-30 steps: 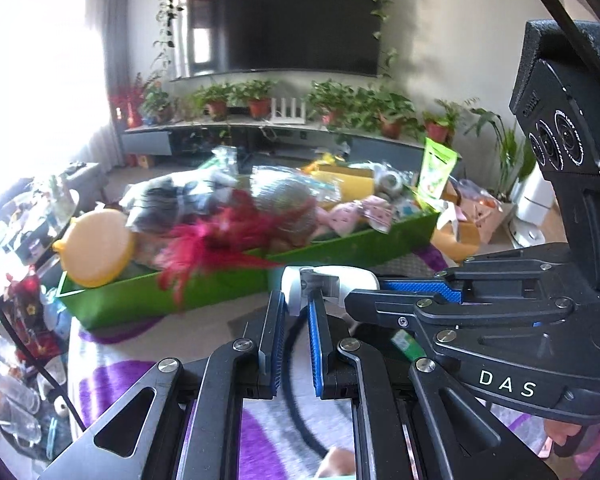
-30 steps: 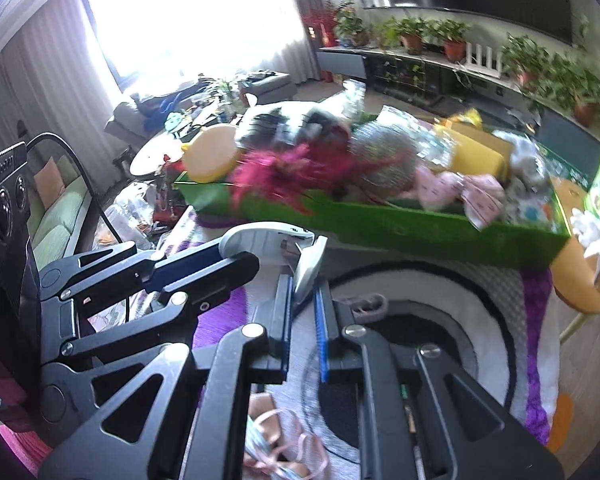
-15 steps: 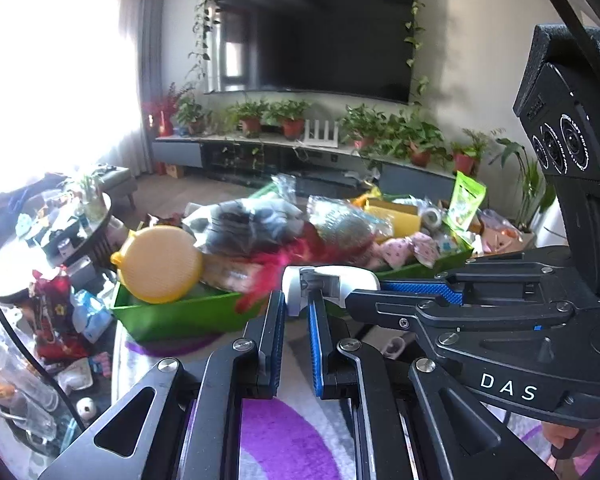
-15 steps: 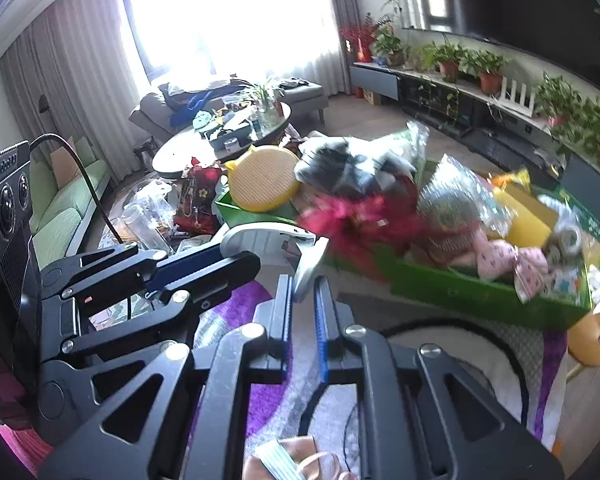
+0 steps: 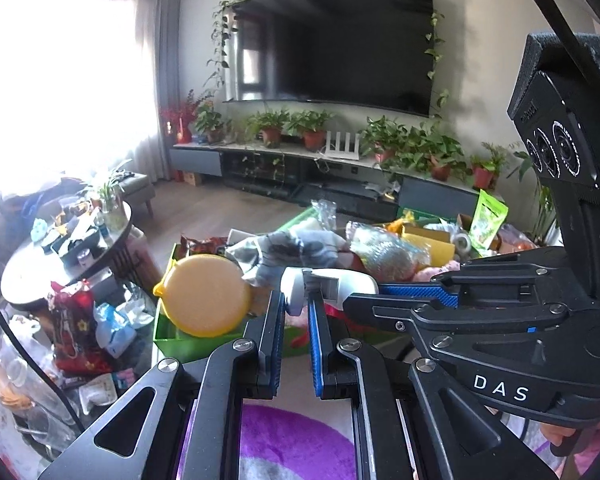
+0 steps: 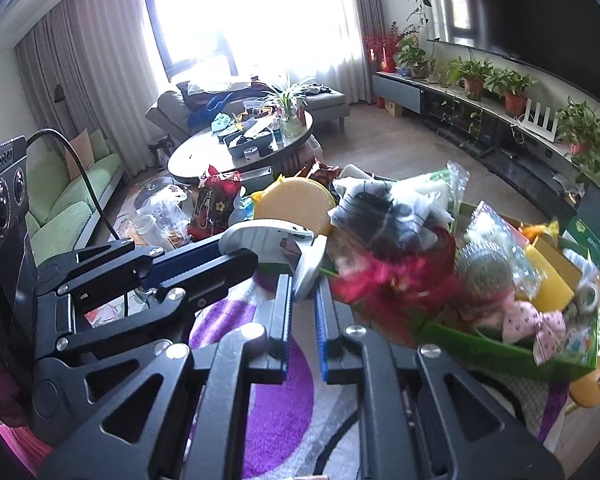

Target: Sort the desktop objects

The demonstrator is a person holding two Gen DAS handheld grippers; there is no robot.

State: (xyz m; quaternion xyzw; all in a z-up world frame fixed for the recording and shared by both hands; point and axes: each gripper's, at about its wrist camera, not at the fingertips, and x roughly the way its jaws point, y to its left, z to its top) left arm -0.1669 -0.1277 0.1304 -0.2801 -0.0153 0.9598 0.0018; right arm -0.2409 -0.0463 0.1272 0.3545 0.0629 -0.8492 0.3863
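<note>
A green tray heaped with objects stands ahead: a round yellow case, grey striped socks, a bagged scourer, red feathers, a pink bow. It also shows in the right wrist view. My left gripper and right gripper are side by side, raised short of the tray. Both hold their jaws nearly together with a narrow gap and nothing between. Each gripper's white-tipped finger crosses the other's view.
A purple, white and grey rug lies below. A round dark coffee table with clutter stands left, bags on the floor beside it. A TV bench with potted plants runs along the far wall. A green sofa is far left.
Both grippers have risen and tilted up, so the tray sits lower and farther in view and the room shows more. The jaws have kept the same narrow gap.
</note>
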